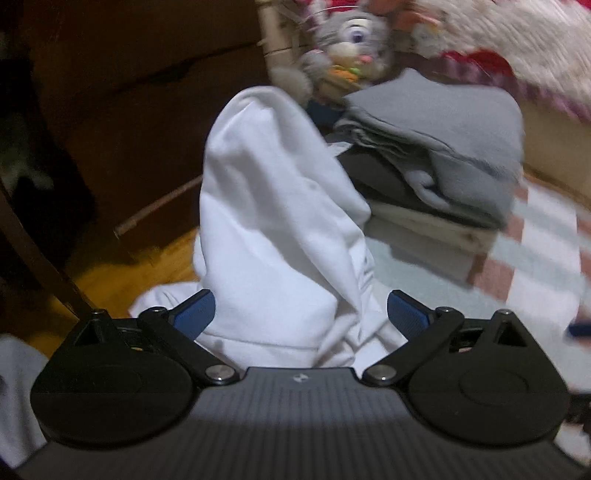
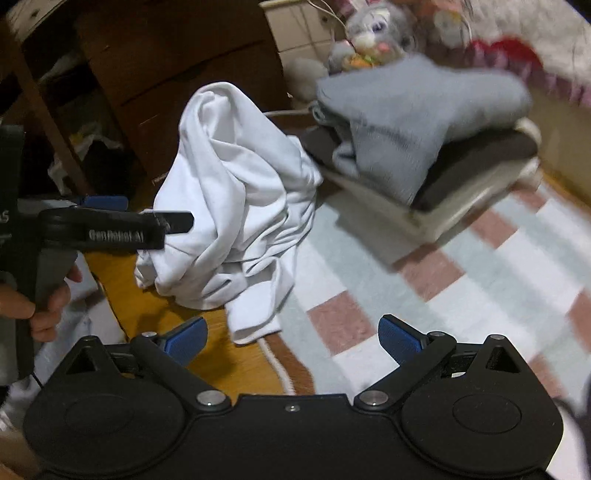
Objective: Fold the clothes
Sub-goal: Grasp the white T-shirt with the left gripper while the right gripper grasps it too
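In the right wrist view, a hand (image 2: 44, 306) at the far left gripped the left tool (image 2: 177, 221), which reached in sideways toward the white shirt (image 2: 236, 206). Whether it touched the cloth, hard to tell from there. The left wrist view settled the rest: the left tool (image 1: 301, 319) had its blue pads spread wide apart, with the shirt (image 1: 273, 221) bunched up in a tall heap between and beyond them, not pinched. The shirt sat mid-frame, part on the wood floor (image 2: 229, 362), part on the checked rug (image 2: 461, 280). The right tool (image 2: 291, 338) was wide apart too, hovering low in the frame over the rug edge, holding nothing. Right of the shirt, a stack of folded clothes (image 2: 417, 122), grey on top, with a plush bunny (image 2: 376, 29) behind it, all blurry.
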